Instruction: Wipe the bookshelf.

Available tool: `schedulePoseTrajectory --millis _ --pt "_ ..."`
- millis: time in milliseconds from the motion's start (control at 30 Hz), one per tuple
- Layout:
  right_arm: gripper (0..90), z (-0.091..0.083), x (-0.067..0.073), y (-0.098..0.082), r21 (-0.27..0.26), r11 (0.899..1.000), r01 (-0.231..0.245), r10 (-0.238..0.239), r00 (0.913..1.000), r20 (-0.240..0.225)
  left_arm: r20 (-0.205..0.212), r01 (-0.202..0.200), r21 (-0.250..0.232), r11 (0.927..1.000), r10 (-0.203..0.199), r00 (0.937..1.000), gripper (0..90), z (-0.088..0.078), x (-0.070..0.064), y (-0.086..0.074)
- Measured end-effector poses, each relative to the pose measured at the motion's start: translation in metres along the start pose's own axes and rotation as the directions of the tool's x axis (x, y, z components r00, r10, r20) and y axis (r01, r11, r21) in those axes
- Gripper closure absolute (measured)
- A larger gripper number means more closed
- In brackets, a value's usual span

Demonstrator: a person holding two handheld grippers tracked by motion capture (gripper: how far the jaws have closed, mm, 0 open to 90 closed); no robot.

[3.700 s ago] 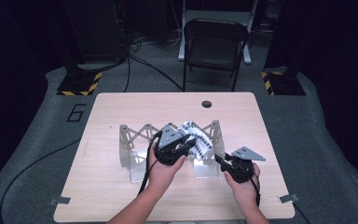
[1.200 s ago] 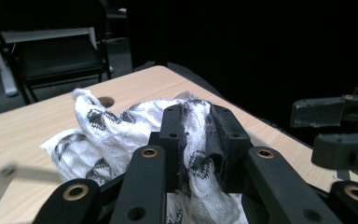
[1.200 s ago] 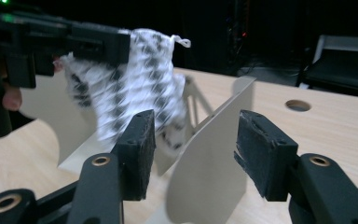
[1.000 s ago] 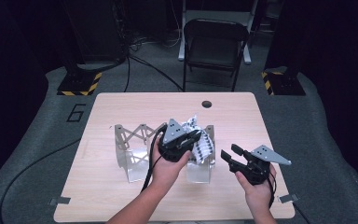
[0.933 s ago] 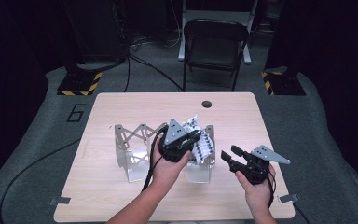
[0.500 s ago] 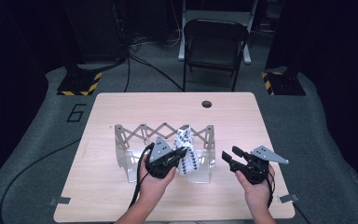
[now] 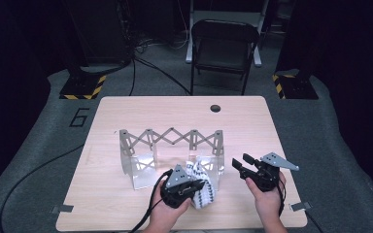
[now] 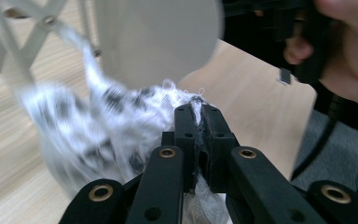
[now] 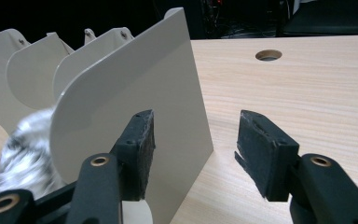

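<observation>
My left gripper (image 7: 194, 187) is shut on a white cloth with black marks (image 7: 205, 196), low over the table's near edge, in front of the grey folding rack (image 7: 170, 138). In the left gripper view the jaws (image 8: 198, 112) pinch a fold of the cloth (image 8: 88, 121), which hangs blurred to the left beside a rack plate (image 8: 154, 42). My right gripper (image 7: 241, 161) stands open just right of the rack. In the right gripper view its jaws (image 9: 193, 140) point at the end plate (image 9: 135, 93) without touching it, and the cloth (image 9: 23, 135) shows behind that plate.
The wooden table (image 7: 126, 111) has a round cable hole (image 7: 215, 108) near its far edge. Behind the table stands a dark folding chair (image 7: 223, 48). Cables run over the grey floor at the left (image 7: 39, 165).
My left gripper has come down from above the rack toward the near edge, drawing the cloth out with it. The right gripper has kept its place.
</observation>
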State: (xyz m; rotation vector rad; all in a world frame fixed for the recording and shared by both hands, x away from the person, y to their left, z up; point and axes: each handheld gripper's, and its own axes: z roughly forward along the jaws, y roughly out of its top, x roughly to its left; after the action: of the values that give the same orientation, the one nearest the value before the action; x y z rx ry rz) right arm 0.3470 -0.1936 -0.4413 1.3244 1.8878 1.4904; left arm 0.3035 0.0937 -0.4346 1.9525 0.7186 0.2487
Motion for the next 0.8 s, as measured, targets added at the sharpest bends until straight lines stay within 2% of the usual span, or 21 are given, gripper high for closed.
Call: schedulePoseTrajectory --millis 33,67,100,133,200,233,300,367,400,467,500,533,567,600,633,700,800 --pt "46.1 0.001 -0.002 -0.001 0.002 1.0 -0.002 0.002 1.0 -0.003 -0.024 -0.032 0.031 0.999 0.033 0.9992 86.1 0.004 0.002 -0.004" --pt "46.1 0.001 -0.002 -0.001 0.002 1.0 -0.002 0.002 1.0 -0.003 -0.024 -0.032 0.031 0.999 0.033 0.9992 86.0 0.004 0.002 -0.004" --pt "46.0 0.002 -0.002 -0.002 0.005 1.0 -0.005 0.005 1.0 -0.001 -0.038 -0.019 0.056 0.9983 0.021 0.9991 86.0 0.009 0.007 -0.011" --pt "46.0 0.003 -0.002 -0.004 0.014 1.0 -0.004 0.004 1.0 0.004 -0.033 0.014 0.084 0.9964 -0.011 0.9994 85.6 0.016 0.015 -0.023" --pt "46.0 0.004 -0.003 -0.004 0.014 1.0 0.002 -0.003 1.0 0.002 -0.033 0.006 0.089 0.996 -0.003 0.9995 83.8 0.02 0.017 -0.029" --pt "45.9 0.006 -0.003 -0.006 0.024 1.0 0.004 -0.004 1.0 0.004 -0.033 0.0 0.098 0.9952 0.003 0.9994 79.6 0.023 0.019 -0.036" --pt "45.8 0.008 -0.004 -0.008 0.033 0.999 0.0 -0.001 0.9999 0.011 -0.005 -0.026 0.119 0.9926 0.027 0.9996 69.9 0.028 0.022 -0.047" --pt "45.8 0.01 -0.004 -0.009 0.038 0.999 -0.002 0.002 1.0 0.008 0.003 -0.021 0.119 0.9927 0.02 0.9998 60.8 0.03 0.022 -0.051" --pt "45.8 0.012 -0.006 -0.011 0.048 0.999 -0.001 0.0 1.0 0.009 0.031 -0.02 0.135 0.9907 0.016 0.9994 54.7 0.034 0.027 -0.057" --pt "45.7 0.013 -0.007 -0.012 0.053 0.999 0.0 -0.001 0.9999 0.015 0.055 -0.006 0.151 0.9885 -0.003 0.9985 45.8 0.039 0.029 -0.061" --pt "45.7 0.013 -0.007 -0.012 0.053 0.999 0.0 -0.001 0.9999 0.015 0.055 -0.006 0.151 0.9885 -0.003 0.9985 44.7 0.039 0.029 -0.061" --pt "45.6 0.014 -0.008 -0.014 0.058 0.998 -0.008 0.007 0.9998 0.016 0.084 -0.022 0.169 0.9854 0.007 0.9965 43.9 0.044 0.03 -0.062" --pt "45.6 0.014 -0.008 -0.014 0.058 0.998 -0.008 0.007 0.9998 0.016 0.084 -0.022 0.169 0.9854 0.007 0.9965 42.2 0.044 0.03 -0.062" --pt "45.6 0.014 -0.009 -0.014 0.059 0.998 -0.009 0.009 0.9999 0.014 0.091 -0.024 0.187 0.9821 0.007 0.9958 42.2 0.047 0.03 -0.062" --pt "45.5 0.015 -0.008 -0.015 0.062 0.998 -0.016 0.015 0.9998 0.013 0.08 -0.012 0.2 0.9797 -0.004 0.9968 39.9 0.051 0.029 -0.064" --pt "45.3 0.015 -0.008 -0.015 0.062 0.998 -0.014 0.014 0.9999 0.009 0.085 -0.067 0.205 0.9764 0.05 0.9951 39.1 0.054 0.029 -0.065" --pt "45.3 0.016 -0.007 -0.016 0.064 0.998 -0.011 0.011 0.9999 0.006 0.08 -0.085 0.192 0.9777 0.071 0.9943 39.0 0.057 0.028 -0.066"
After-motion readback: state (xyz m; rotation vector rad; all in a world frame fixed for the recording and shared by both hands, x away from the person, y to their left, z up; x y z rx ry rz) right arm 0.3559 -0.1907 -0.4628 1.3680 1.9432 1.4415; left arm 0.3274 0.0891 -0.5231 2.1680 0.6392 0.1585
